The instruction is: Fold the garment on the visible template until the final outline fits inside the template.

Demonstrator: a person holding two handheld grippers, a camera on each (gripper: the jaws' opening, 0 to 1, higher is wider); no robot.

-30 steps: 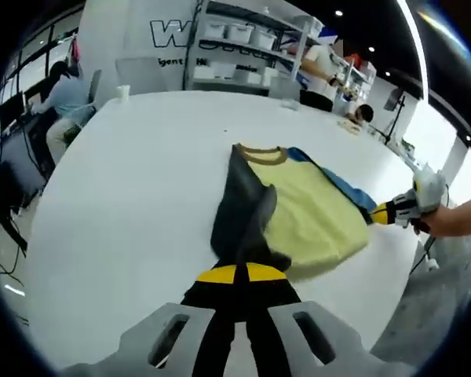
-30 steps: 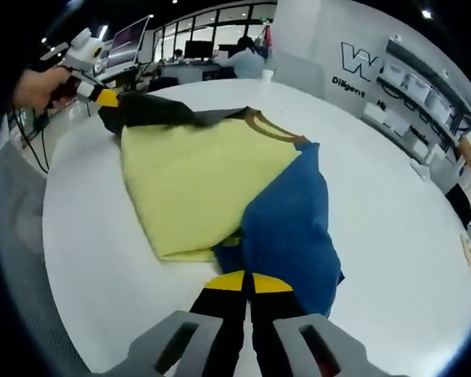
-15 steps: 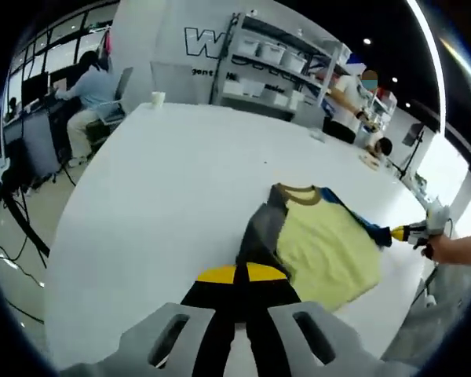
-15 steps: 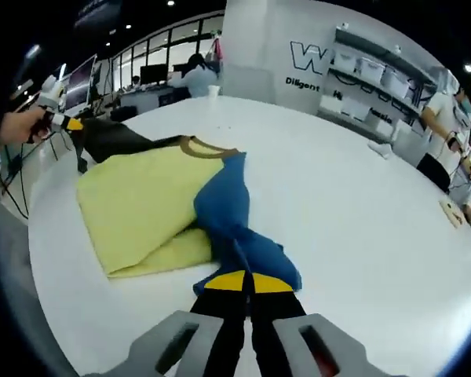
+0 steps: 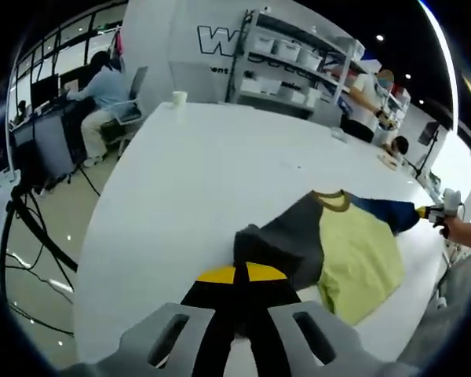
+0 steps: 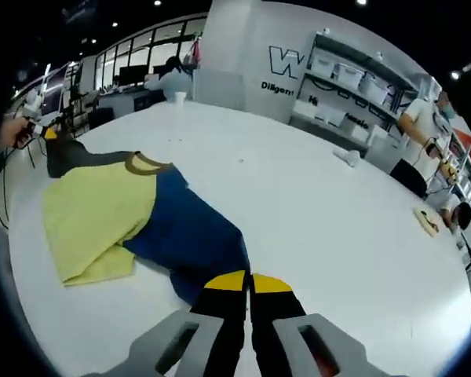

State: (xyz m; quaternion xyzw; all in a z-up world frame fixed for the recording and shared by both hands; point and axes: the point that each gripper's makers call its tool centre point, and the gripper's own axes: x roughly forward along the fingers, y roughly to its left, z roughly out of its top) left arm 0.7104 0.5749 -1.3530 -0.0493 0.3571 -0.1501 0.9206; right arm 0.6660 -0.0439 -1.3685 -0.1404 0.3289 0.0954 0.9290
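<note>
left gripper [image 5: 235,276] jaws closed on grey sleeve [image 5: 279,243] | garment [image 5: 353,251] spread on white table [image 5: 204,165] | right gripper [image 6: 247,284] clamped on blue sleeve [image 6: 192,239] | cup [image 5: 178,97] at far edge | shelves [image 6: 353,86] holding bins beyond

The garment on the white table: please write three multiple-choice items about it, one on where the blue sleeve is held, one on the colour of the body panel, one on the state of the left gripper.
1. What holds the blue sleeve?
A. the right gripper
B. a shelf
C. a cup

2. What colour is the garment's body panel?
A. red
B. pale yellow
C. white

3. How is the left gripper?
A. open above the table
B. shut on nothing
C. shut on the dark grey sleeve

Answers: 1 A, the sleeve's end runs between its closed jaws. 2 B, the middle panel is yellow in both views. 3 C, the grey cloth ends at its closed tips.
</note>
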